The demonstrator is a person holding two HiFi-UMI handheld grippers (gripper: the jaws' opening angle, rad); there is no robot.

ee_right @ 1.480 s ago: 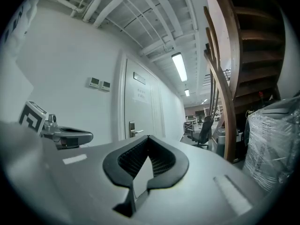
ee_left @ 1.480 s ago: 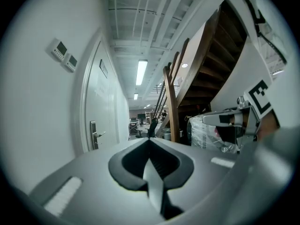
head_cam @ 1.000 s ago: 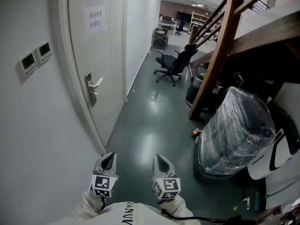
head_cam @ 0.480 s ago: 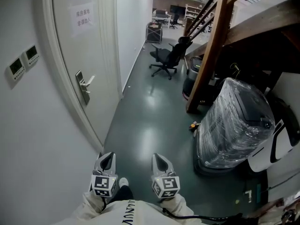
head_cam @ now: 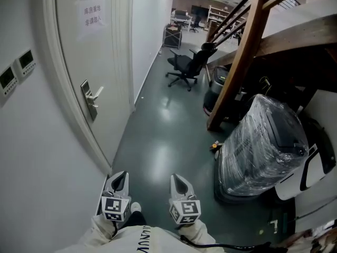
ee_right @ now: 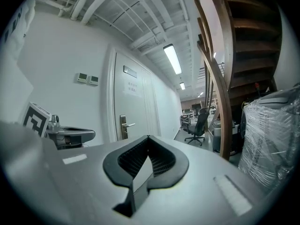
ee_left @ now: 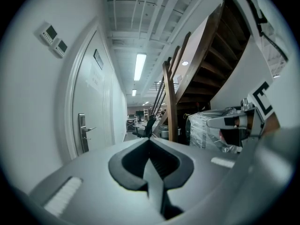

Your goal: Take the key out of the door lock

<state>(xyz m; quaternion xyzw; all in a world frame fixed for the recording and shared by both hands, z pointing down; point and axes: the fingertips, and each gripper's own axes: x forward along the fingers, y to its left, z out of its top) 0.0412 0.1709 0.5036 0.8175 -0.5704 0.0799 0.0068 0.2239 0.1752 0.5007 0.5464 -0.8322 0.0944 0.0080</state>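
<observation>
Held low, side by side near the body: left gripper (head_cam: 119,179) and right gripper (head_cam: 179,181), each with its jaws closed together and nothing between them. Ahead on the left, the white door (head_cam: 105,51) carried the lock plate (head_cam: 86,101) and lever handle (head_cam: 97,93), well apart from both grippers. The key was too small to make out there. Farther down the corridor stood a black office chair (head_cam: 185,67).

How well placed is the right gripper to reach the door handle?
Probably not yet: the right gripper, held near the person's body, is well short of the door handle ahead-left; only floor lies between.
</observation>
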